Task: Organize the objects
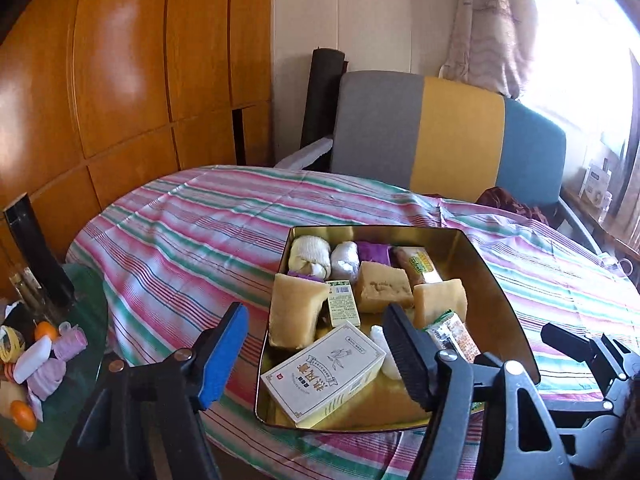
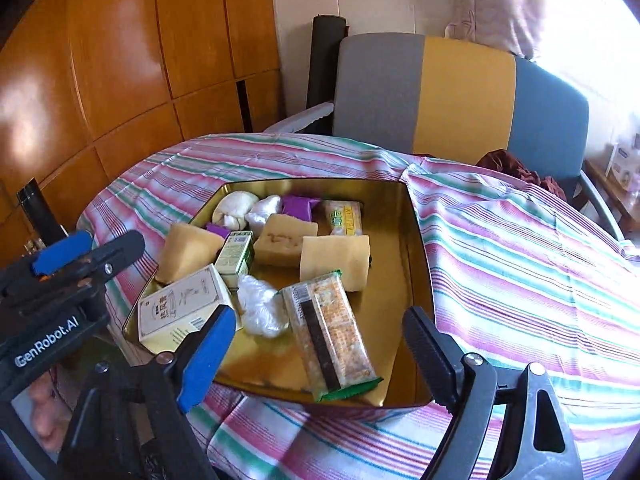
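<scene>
A gold metal tray (image 1: 492,292) (image 2: 404,264) sits on the striped tablecloth. It holds three yellow soap blocks (image 1: 294,312) (image 2: 334,262), a white box with Chinese print (image 1: 324,374) (image 2: 182,308), a small green box (image 1: 343,304) (image 2: 236,256), rolled socks (image 1: 310,258) (image 2: 236,206), a purple packet (image 2: 298,206), a crumpled plastic bag (image 2: 260,306) and a cracker packet (image 2: 334,336) (image 1: 454,336). My left gripper (image 1: 316,354) is open and empty above the tray's near left corner. My right gripper (image 2: 320,358) is open and empty above the tray's near edge.
A green glass side table (image 1: 86,320) at the left holds rolled socks (image 1: 48,372), oranges (image 1: 23,414), a white bar (image 1: 34,358) and a dark tube (image 1: 36,252). A grey, yellow and blue chair (image 1: 448,136) (image 2: 460,92) stands behind the table. Wooden cabinets (image 1: 120,72) line the left.
</scene>
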